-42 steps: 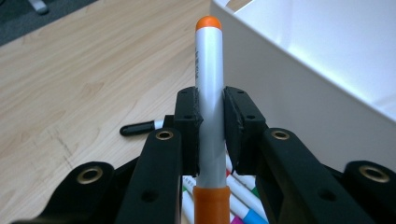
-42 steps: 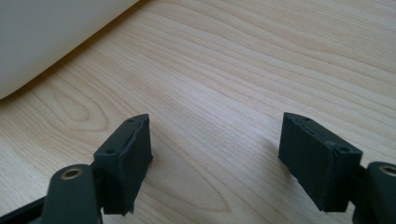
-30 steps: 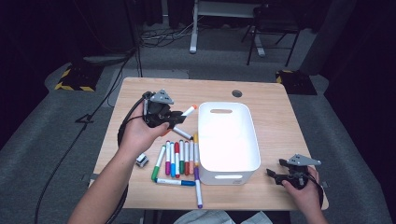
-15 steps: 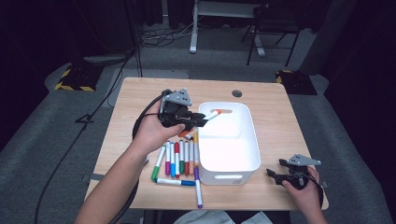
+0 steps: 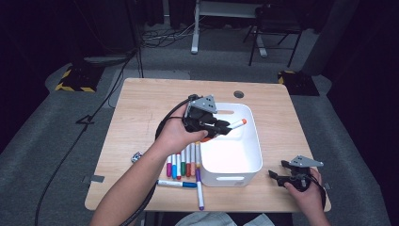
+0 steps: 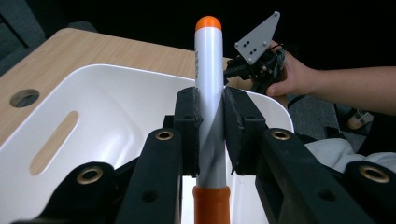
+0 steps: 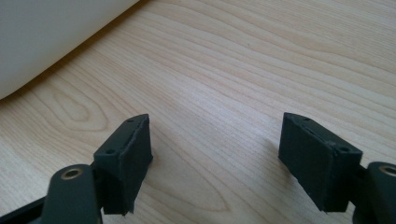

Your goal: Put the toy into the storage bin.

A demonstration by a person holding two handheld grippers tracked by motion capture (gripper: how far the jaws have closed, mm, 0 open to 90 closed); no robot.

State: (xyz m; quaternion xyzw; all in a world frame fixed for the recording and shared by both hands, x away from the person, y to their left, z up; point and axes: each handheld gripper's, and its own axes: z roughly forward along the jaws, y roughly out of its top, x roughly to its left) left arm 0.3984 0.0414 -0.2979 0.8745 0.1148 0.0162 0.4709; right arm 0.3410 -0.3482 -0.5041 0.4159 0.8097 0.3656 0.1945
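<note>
Now the step in hand is judged to be the dropping of the white marker with orange cap (image 6: 208, 79) into the white plastic bin with handle slots (image 5: 244, 160). At about 9 o'clock of the bin, a row of coloured markers (image 5: 183, 165) is left on the light wooden table (image 5: 136, 108). The left gripper (image 5: 221, 129) is clamped on the marker barrel and is held above the bin's near-left part. The marker should be lowered close to the bin floor and kept level before the jaws are opened, so that bouncing is avoided. At 4 o'clock of the bin, the right gripper (image 5: 278, 175) rests on the table with its jaws apart, holding nothing.
</note>
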